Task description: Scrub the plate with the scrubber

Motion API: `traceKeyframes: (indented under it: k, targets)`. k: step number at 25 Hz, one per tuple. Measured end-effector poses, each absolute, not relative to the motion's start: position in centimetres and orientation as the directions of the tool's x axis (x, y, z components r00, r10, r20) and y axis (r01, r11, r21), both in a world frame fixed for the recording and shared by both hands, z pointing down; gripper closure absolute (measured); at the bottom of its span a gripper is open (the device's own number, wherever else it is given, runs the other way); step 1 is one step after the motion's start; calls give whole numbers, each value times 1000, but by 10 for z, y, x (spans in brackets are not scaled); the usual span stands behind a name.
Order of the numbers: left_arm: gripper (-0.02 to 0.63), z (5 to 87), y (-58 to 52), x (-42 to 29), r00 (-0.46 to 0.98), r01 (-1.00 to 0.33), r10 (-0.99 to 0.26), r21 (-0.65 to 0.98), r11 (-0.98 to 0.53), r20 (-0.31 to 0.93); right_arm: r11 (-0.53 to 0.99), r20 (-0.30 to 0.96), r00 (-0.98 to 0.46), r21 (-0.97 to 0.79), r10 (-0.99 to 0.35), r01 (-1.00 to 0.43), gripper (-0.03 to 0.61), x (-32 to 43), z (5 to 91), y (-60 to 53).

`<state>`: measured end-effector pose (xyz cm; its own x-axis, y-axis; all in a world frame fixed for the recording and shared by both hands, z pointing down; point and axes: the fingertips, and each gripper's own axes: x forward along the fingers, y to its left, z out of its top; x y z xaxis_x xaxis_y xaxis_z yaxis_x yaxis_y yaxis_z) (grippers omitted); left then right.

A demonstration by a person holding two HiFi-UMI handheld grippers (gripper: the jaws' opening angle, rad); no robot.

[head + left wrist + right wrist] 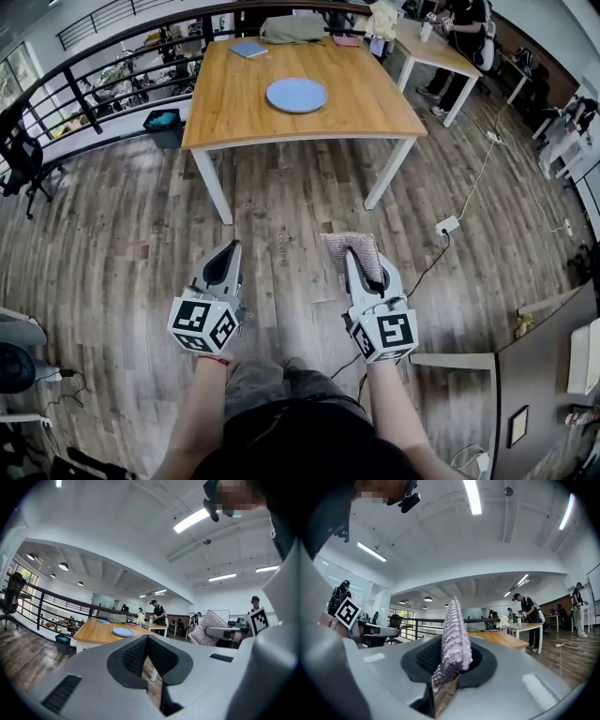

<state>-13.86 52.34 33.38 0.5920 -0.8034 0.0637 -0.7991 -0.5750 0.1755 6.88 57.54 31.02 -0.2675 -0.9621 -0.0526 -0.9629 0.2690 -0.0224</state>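
A pale blue plate (296, 95) lies on the wooden table (375, 103) far ahead of me; the left gripper view shows the plate (123, 632) small and distant. My right gripper (354, 260) is shut on a mesh scrubber (352, 251), which stands up between its jaws as a silvery pad (454, 639). My left gripper (225, 265) is shut with nothing in it, its black pads (136, 656) meeting. Both grippers hover above the wooden floor, well short of the table.
A blue book (248, 48) and a grey bag (292, 28) lie at the table's far end. A power strip (447, 225) with cables lies on the floor to the right. A black railing (103, 84) runs at left. People stand by a second table (433, 47).
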Motion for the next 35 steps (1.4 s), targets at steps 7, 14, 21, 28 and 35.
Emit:
traceKeyframes:
  k: [7, 14, 21, 28, 35]
  targets:
    - [618, 343, 485, -137, 565, -820, -821, 166, -548, 80, 264, -57, -261, -60, -964, -963, 503, 84, 313, 544]
    - [618, 346, 399, -108, 614, -784, -787, 162, -600, 59, 214, -72, -209, -57, -975, -975, 503, 106, 308, 473]
    - [618, 337, 301, -85, 688, -723, -722, 148, -675, 70, 180, -55, -176, -83, -983, -980, 502, 104, 306, 384]
    - [618, 341, 221, -78, 719, -693, -690, 163, -702, 84, 151, -14, -151, -91, -989, -984, 502, 104, 316, 310]
    - [618, 344, 165, -88, 724, -687, -685, 185, -703, 83, 148, -1, -149, -116, -989, -982, 502, 93, 322, 250]
